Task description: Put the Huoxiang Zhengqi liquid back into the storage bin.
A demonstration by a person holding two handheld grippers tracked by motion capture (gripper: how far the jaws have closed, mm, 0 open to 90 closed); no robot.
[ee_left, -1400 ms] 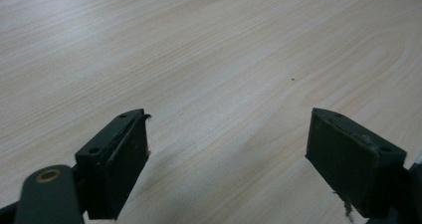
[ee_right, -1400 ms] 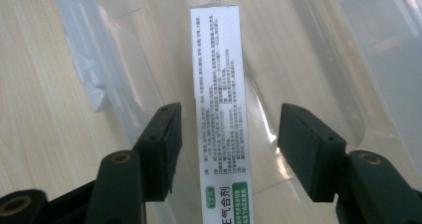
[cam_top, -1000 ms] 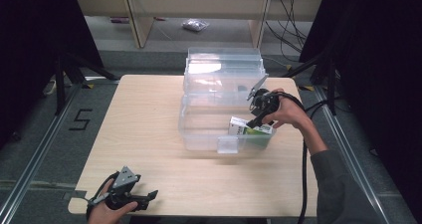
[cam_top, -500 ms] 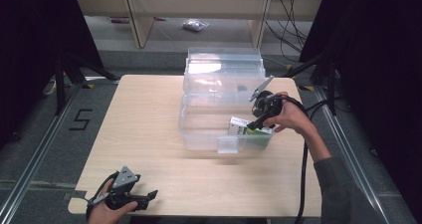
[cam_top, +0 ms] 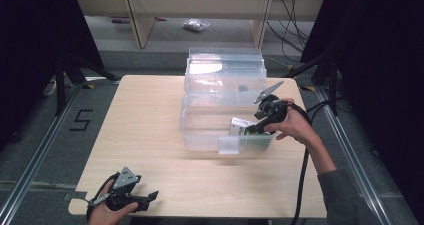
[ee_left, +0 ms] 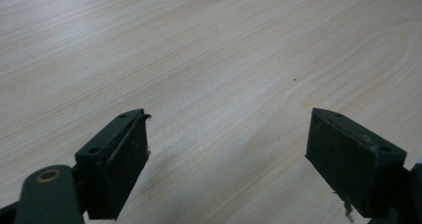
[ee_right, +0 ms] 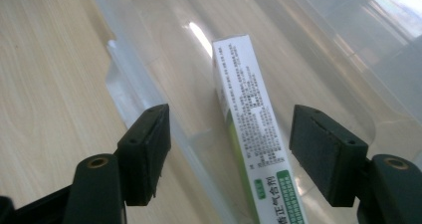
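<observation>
While the right tool point(cam_top: 252, 126) hung over the clear bin point(cam_top: 200, 135) at about 3 o'clock on the desk point(cam_top: 145, 115), its jaws had just been opening and stood spread to either side of the white-and-green carton point(ee_right: 249, 134), pads clear of it. The carton lay inside the bin against its near wall. This was judged the release step; withdrawing upward clear of the rim should follow. The left tool point(cam_top: 145, 199) rested spread and empty at 7 o'clock.

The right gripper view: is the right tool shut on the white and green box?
No, the right tool stands open, with clear gaps between both pads and the white and green box lying in the clear plastic bin.
</observation>
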